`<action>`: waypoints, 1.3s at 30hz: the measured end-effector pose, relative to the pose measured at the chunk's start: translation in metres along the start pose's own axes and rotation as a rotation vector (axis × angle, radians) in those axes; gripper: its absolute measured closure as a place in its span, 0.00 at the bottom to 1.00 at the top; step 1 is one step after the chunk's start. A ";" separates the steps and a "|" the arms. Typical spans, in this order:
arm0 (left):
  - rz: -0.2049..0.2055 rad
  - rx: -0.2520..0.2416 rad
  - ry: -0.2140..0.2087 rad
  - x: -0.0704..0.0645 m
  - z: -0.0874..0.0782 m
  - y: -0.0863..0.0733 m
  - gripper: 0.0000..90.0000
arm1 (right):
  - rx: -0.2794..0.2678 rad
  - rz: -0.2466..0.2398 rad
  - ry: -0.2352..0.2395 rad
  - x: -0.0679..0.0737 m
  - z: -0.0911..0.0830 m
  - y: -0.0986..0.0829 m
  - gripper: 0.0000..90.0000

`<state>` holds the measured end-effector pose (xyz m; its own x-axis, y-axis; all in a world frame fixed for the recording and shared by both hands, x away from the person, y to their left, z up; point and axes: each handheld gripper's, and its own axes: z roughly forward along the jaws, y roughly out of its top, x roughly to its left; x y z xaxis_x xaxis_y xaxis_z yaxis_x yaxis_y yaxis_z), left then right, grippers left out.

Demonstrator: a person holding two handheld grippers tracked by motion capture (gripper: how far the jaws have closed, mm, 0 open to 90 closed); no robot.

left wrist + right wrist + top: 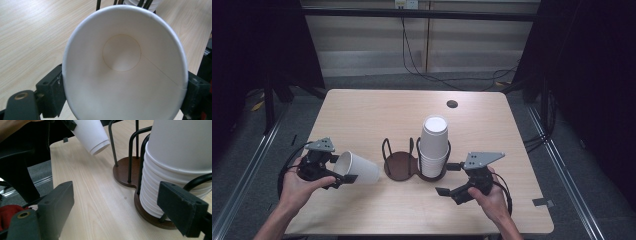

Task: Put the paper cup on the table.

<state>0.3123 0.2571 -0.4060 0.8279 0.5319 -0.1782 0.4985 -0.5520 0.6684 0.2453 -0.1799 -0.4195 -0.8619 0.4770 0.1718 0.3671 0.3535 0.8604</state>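
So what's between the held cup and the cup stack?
In the high view, the holder's empty ring lies between the held cup and the stack.

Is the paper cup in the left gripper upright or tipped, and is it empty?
Tipped and empty: the paper cup lies sideways in the left gripper, bare inside.
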 end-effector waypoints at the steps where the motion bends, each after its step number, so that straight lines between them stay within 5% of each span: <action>1: 0.005 0.008 0.004 0.000 0.000 0.002 0.15 | 0.003 0.001 -0.002 0.000 0.000 0.000 0.16; 19: 0.094 0.171 0.093 0.014 -0.003 0.041 0.15 | 0.005 -0.007 -0.010 -0.001 0.000 0.000 0.16; 26: 0.065 0.236 0.093 0.025 0.002 0.056 0.15 | 0.016 -0.005 -0.011 -0.002 0.001 -0.001 0.16; 30: 0.092 0.267 0.102 0.026 0.004 0.066 0.15 | 0.020 -0.009 -0.007 -0.001 0.003 -0.002 0.16; 33: 0.091 0.268 0.102 0.027 0.009 0.072 0.15 | 0.022 -0.009 -0.006 -0.001 0.003 -0.002 0.16; 39: 0.093 0.346 0.118 0.032 0.033 0.078 0.15 | 0.028 -0.007 -0.003 -0.001 0.005 -0.003 0.16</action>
<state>0.3863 0.2099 -0.3830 0.8486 0.5281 -0.0305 0.4964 -0.7752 0.3906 0.2470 -0.1774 -0.4249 -0.8634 0.4771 0.1640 0.3708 0.3795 0.8476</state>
